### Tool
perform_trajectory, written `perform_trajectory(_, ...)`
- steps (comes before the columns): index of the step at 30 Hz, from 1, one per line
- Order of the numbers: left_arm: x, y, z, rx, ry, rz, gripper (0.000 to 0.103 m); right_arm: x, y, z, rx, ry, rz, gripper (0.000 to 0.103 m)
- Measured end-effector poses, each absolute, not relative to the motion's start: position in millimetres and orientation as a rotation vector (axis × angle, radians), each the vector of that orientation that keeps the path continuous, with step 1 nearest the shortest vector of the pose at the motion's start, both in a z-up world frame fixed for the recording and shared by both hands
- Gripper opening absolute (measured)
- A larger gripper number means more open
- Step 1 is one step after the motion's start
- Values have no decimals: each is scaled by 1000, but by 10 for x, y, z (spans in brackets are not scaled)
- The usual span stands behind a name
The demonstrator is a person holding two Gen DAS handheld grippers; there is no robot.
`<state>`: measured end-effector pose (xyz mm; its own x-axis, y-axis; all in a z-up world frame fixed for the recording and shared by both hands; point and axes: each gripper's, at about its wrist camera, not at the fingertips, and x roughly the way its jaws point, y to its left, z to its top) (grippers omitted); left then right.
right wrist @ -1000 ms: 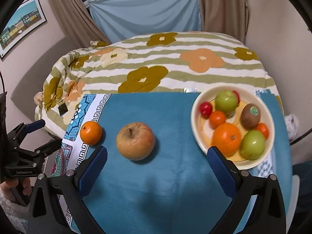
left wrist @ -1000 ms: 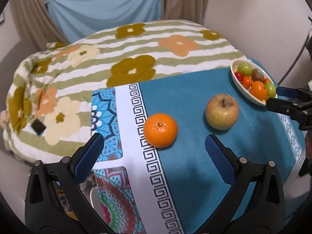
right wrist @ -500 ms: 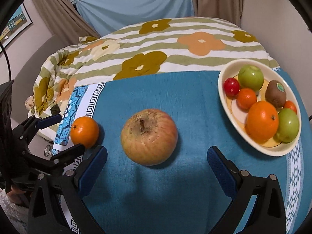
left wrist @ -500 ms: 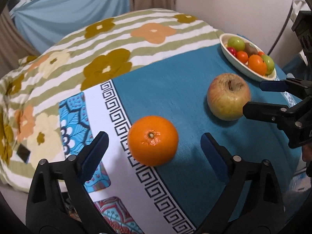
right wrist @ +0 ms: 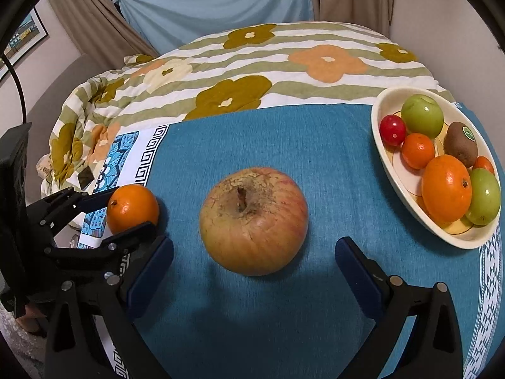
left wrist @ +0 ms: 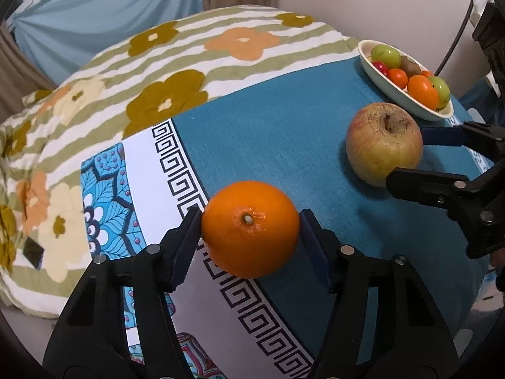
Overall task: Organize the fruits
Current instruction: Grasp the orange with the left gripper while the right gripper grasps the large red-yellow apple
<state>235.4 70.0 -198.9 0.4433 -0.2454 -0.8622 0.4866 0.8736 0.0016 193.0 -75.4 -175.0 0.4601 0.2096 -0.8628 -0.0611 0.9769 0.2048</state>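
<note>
**Asker:** Left wrist view, what had changed over the last second?

**Describer:** The left gripper [left wrist: 251, 227] had closed in from a wide spread a second earlier. Its two pads now pressed against either side of the orange [left wrist: 250, 229], pinching it. The orange sat on the table cloth [left wrist: 277, 145], where the white patterned border at the left edge met the teal field.

**Asker:** And the other tool?

**Describer:** The right gripper [right wrist: 254, 271] had moved closer to the apple [right wrist: 254, 221]. Its jaws were spread wide, with the apple between them but touching neither pad. The apple rested near the middle of the teal cloth, stem up.

**Asker:** What did that mean for the job?

**Describer:** I judged that the orange was held and ready to lift, and that the apple was about to be grasped. Both probably belonged in the bowl [right wrist: 410, 202] at the right edge of the cloth, which already held green, red and orange fruit and a kiwi.

**Asker:** Anything hidden or unclear?

**Describer:** The orange's underside was out of sight, so I could not tell whether it had left the cloth. The far pad of the left gripper was partly hidden behind the orange in the right wrist view. The bowl's near rim was cut by the lens curve, and the hands holding the tools barely showed.
</note>
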Motion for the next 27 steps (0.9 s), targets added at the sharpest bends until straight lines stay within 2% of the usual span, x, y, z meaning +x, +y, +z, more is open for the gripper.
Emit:
perform_trajectory(8,2320,752,-1982,243,1026,-445,67,2005,-710,-1814,147,1092,161,101)
perform_trajectory(16,2260,871,-1977,213,1044,-410,67,2077,-675,-1827,124,1090,174,91)
perform_trajectory(23,2213,951,-1952,177,1051,-369,67,2116,-637,-1852,93,1091,189,87)
perform_trajectory(24,2204,958,-1945,172,1050,-364,66,2116,-631,-1857,85,1090,189,85)
perform_trajectory(25,2196,968,-1934,166,1050,-359,66,2124,-619,-1866,76,1091,191,78)
perform_trajectory(27,2180,981,-1907,156,1047,-348,66,2129,-604,-1887,38,1099,188,71)
